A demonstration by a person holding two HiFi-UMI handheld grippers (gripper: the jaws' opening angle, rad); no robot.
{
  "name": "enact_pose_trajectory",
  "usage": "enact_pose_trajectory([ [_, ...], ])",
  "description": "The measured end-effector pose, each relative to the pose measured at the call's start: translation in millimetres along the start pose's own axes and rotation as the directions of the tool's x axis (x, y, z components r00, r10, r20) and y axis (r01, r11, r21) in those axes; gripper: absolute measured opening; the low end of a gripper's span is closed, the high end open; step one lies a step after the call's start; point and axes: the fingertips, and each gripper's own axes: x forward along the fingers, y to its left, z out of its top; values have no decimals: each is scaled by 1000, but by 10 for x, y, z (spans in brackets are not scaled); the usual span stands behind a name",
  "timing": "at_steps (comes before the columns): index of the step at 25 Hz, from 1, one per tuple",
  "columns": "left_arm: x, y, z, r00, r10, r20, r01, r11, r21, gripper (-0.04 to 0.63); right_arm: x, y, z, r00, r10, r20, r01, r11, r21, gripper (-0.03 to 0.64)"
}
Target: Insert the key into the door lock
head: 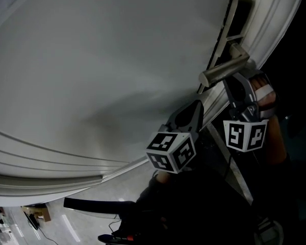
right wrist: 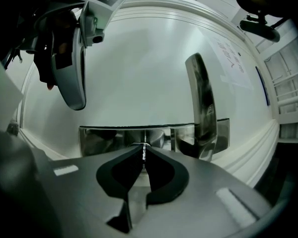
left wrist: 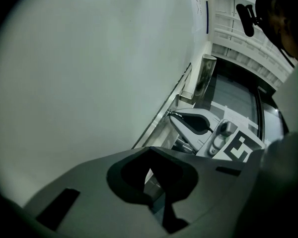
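Observation:
The white door (head: pixel 107 60) fills the head view, with a silver lever handle (head: pixel 223 71) on a long metal lock plate (head: pixel 227 34). My right gripper (head: pixel 233 83) sits just under the handle. In the right gripper view it (right wrist: pixel 143 148) is shut on a thin silver key (right wrist: pixel 143 152), whose tip is at the lock plate (right wrist: pixel 104 138) left of the handle (right wrist: pixel 201 103); contact with the keyhole cannot be told. My left gripper (head: pixel 197 105) hovers beside the door's edge, left of the right one. Its jaws (left wrist: pixel 150 168) are shut with nothing between them.
The door's moulded frame (head: pixel 275 14) runs along the right. A paper notice (right wrist: pixel 231 58) is stuck on the door beyond the handle. Far below, a floor with small objects (head: pixel 35 216) shows at the lower left. The right gripper (left wrist: pixel 198 125) lies ahead in the left gripper view.

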Motion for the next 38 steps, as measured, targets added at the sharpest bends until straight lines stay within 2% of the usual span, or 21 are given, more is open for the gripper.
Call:
enact_pose_trajectory([
  [10,-8,-1,-9,1000,11,8,-11,1000,-7,0,-14,-4,-16,999,-35,20,32,995,98,14],
  [18,-29,-8,-15,1000,15,9,-15,1000,-5,0,-215,0,-115,999,-37,-6,37,982,184,20],
  [22,-61,14,-29,1000,30,5,-30,1000,0,0,-381,11,-155,999,-49,-23,54,949,309,14],
  [25,-89,36,-52,999,42,-1,-42,999,-4,0,-461,45,-161,999,-43,-31,52,904,424,8],
  [27,-97,44,-71,999,49,-5,-49,999,-2,0,-482,112,-156,999,-19,-26,30,861,508,3],
  [30,-104,68,-111,998,67,-12,-66,998,12,0,-490,252,-154,1000,25,-6,-16,771,637,3],
  [35,-161,159,-157,993,115,-27,-114,993,42,0,-546,370,-104,998,59,28,-57,582,811,2],
  [36,-170,172,-158,992,122,-28,-121,992,44,0,-556,377,-88,997,62,34,-63,556,829,2],
  [38,-177,180,-162,991,129,-29,-127,991,45,0,-566,390,-49,997,69,47,-76,530,844,2],
])
